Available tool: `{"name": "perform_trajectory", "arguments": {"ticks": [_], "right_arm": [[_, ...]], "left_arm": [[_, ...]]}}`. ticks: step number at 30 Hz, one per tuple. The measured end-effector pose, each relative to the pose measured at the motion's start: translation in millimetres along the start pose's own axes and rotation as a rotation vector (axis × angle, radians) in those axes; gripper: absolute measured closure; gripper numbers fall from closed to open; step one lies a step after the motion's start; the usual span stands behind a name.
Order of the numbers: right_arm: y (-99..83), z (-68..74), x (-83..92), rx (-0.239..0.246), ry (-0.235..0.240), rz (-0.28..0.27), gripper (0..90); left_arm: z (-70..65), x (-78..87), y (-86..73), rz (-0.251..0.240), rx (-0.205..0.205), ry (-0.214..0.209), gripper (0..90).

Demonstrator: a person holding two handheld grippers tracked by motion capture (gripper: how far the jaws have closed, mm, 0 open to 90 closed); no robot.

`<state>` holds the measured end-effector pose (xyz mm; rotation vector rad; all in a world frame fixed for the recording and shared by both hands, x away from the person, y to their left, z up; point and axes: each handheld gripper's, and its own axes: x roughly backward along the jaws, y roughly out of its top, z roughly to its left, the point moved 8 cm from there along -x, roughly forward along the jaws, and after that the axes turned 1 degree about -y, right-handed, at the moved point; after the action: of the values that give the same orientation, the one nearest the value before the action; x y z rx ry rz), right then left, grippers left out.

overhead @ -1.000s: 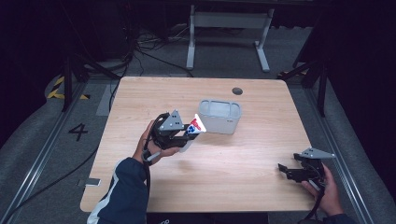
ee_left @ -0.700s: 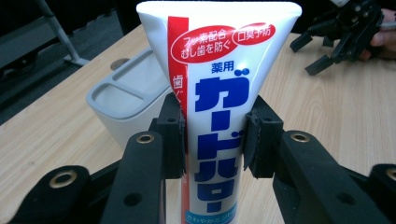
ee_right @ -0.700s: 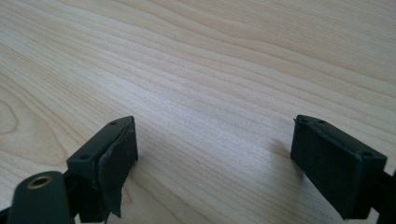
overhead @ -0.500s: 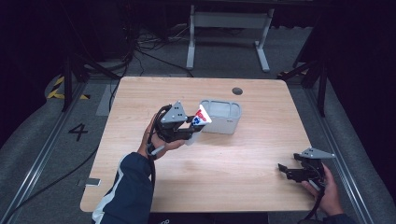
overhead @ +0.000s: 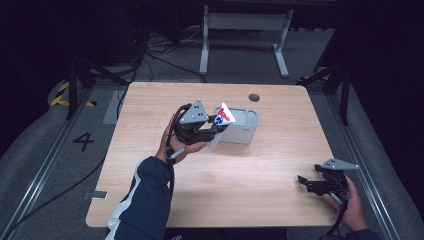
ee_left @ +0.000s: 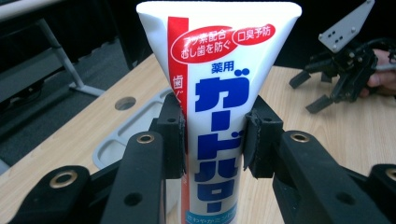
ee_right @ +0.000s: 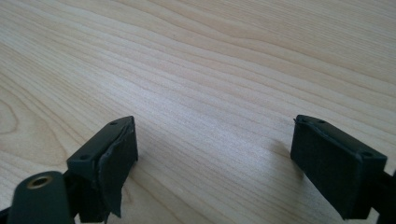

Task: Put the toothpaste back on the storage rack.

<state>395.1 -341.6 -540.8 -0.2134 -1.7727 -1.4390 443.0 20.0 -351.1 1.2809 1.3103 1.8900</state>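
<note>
From the high view we see our left gripper (overhead: 212, 131) raised above the wooden table (overhead: 225, 190), clamped on a white toothpaste tube (overhead: 223, 116) whose flat end tilts up over the near left corner of a grey bin (overhead: 245, 131). The bin sits on the table's far middle; its inside is mostly hidden from here and we cannot tell what, if anything, lies in it. Our right gripper (overhead: 311, 183) rests low at the table's near right edge, jaws spread, nothing between them. In the left gripper view, both pads press the tube (ee_left: 219, 88) at its middle, crimped end up, with the bin (ee_left: 122, 138) behind it on the left, the part of its hollow we see looking bare. In the right gripper view, the jaws stand wide apart over bare wood (ee_right: 210, 84).
</note>
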Motion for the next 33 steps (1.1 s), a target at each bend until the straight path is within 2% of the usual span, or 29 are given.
{"name": "perform_trajectory", "arguments": {"ticks": [7, 18, 24, 33], "right_arm": [[0.0, -0.1, 0.0, 0.0, 0.0, 0.0, 15.2], [0.0, -0.1, 0.0, 0.0, 0.0, 0.0, 15.2], [0.0, -0.1, 0.0, 0.0, 0.0, 0.0, 15.2], [0.0, -0.1, 0.0, 0.001, 0.0, 0.0, 15.2]], "left_arm": [[5.7, -4.8, 10.1, -0.034, 0.017, 0.011, 65.5], [18.7, -15.7, 15.5, -0.073, 0.053, 0.021, 65.7], [23.5, -21.2, 24.3, -0.108, 0.052, 0.025, 65.6], [28.4, -36.1, 29.0, -0.122, 0.064, 0.035, 65.6]]}}
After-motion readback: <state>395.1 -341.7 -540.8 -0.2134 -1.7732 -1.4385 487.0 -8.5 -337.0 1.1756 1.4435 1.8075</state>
